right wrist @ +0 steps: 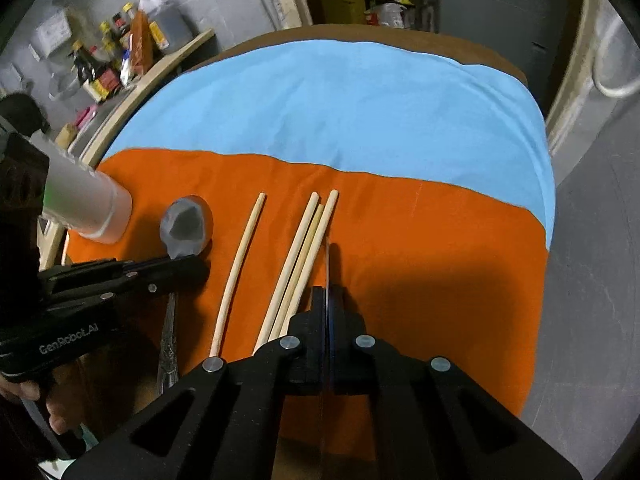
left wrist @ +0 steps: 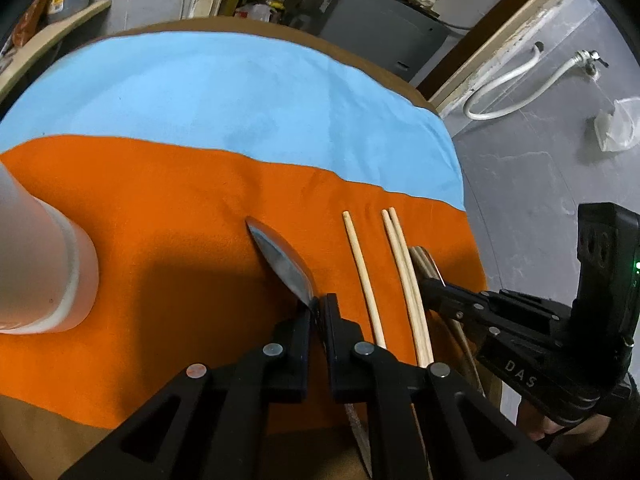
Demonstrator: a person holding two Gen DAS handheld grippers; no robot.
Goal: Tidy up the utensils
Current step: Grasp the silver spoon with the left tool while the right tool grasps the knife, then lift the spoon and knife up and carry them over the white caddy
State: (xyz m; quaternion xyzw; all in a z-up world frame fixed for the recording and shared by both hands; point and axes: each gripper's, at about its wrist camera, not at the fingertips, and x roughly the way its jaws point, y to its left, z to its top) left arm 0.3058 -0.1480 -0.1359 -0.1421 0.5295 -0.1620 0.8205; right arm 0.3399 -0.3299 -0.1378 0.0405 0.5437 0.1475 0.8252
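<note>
Left gripper (left wrist: pixel 319 308) is clamped on the neck of a polished steel spoon (left wrist: pixel 280 258) lying on the orange cloth (left wrist: pixel 160 200). Right gripper (right wrist: pixel 328 300) pinches a second, thin-edged spoon (left wrist: pixel 430 266) beside four smooth wooden chopsticks (right wrist: pixel 296 264). Only the right view shows the first spoon's embossed handle (right wrist: pixel 168 344).

Your grey cylindrical utensil holder (left wrist: pixel 44 272) is cut off at the left edge; the near ends of the pale wooden chopsticks (right wrist: pixel 296 264) are hidden behind the right gripper (right wrist: pixel 329 300).
</note>
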